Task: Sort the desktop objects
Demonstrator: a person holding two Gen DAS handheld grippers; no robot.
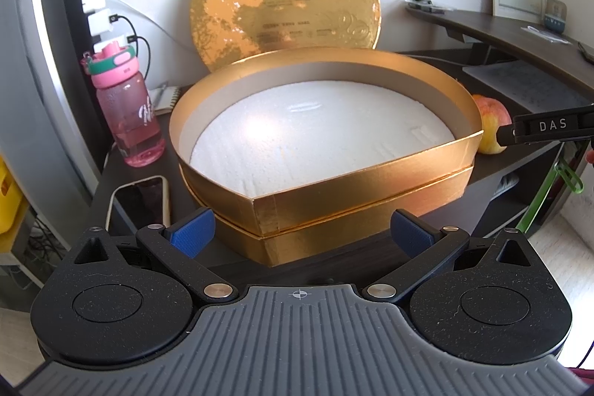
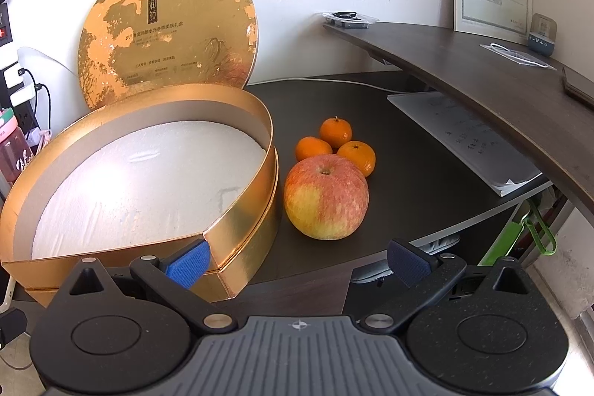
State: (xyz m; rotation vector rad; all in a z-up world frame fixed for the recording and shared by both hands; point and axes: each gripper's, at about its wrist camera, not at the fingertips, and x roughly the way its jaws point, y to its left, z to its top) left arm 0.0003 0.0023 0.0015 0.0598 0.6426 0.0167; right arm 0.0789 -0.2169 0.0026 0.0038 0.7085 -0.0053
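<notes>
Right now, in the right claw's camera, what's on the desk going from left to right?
Pink bottle → gold box → apple → stack of papers. The three oranges sit behind the apple, so I left them out.

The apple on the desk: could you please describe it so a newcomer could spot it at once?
Find the big open gold box on the dark desk. Just right of its wall sits the apple, red-streaked over yellow, far larger than the three small oranges clustered behind it.
</notes>
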